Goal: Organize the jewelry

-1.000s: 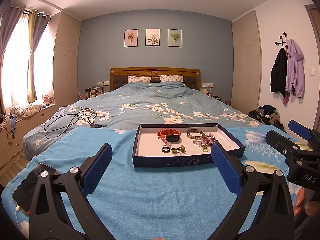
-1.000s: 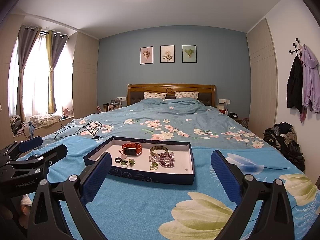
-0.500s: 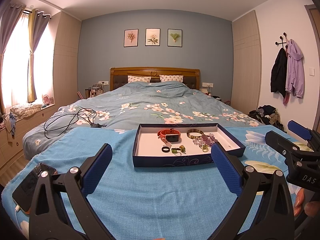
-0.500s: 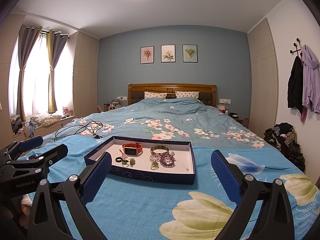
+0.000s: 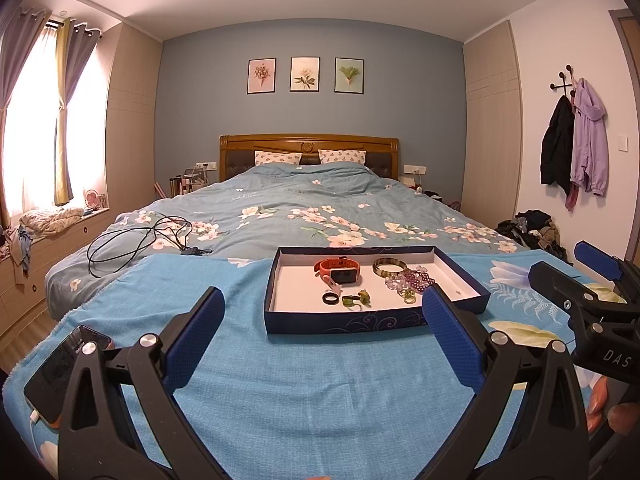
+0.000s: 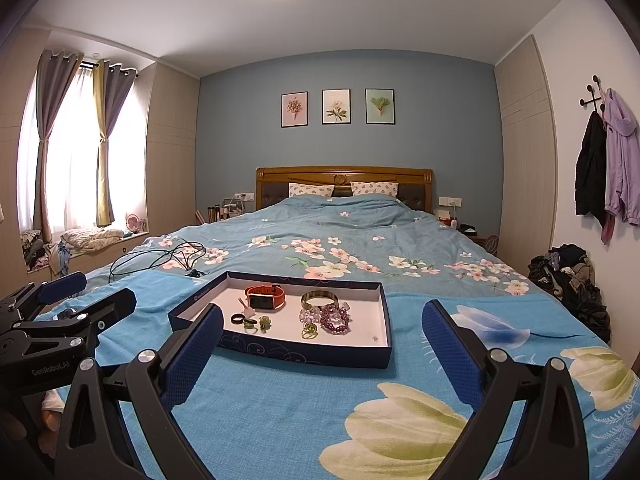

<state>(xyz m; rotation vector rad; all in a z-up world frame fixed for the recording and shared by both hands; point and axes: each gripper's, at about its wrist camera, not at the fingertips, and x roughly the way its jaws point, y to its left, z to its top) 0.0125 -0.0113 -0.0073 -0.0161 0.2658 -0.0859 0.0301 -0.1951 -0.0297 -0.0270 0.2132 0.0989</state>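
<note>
A dark blue tray (image 5: 344,322) (image 6: 304,350) with a white floor lies on the blue blanket at the foot of the bed. In it are an orange watch (image 5: 338,270) (image 6: 265,297), a bangle (image 5: 389,267) (image 6: 320,300), purple beads (image 5: 416,280) (image 6: 334,318), a black ring (image 5: 330,298) (image 6: 237,318) and green pieces (image 5: 355,299) (image 6: 256,324). My left gripper (image 5: 322,330) is open and empty, short of the tray. My right gripper (image 6: 322,336) is open and empty, just before the tray's near wall.
A phone (image 5: 60,364) lies on the blanket's left edge. A black cable (image 5: 136,240) is coiled on the duvet to the left. Clothes (image 6: 572,280) are piled on the floor at right. The other gripper shows at each view's side (image 5: 592,304) (image 6: 52,320).
The right gripper has drifted slightly, so the tray sits a little further right in its view. The left gripper has barely moved.
</note>
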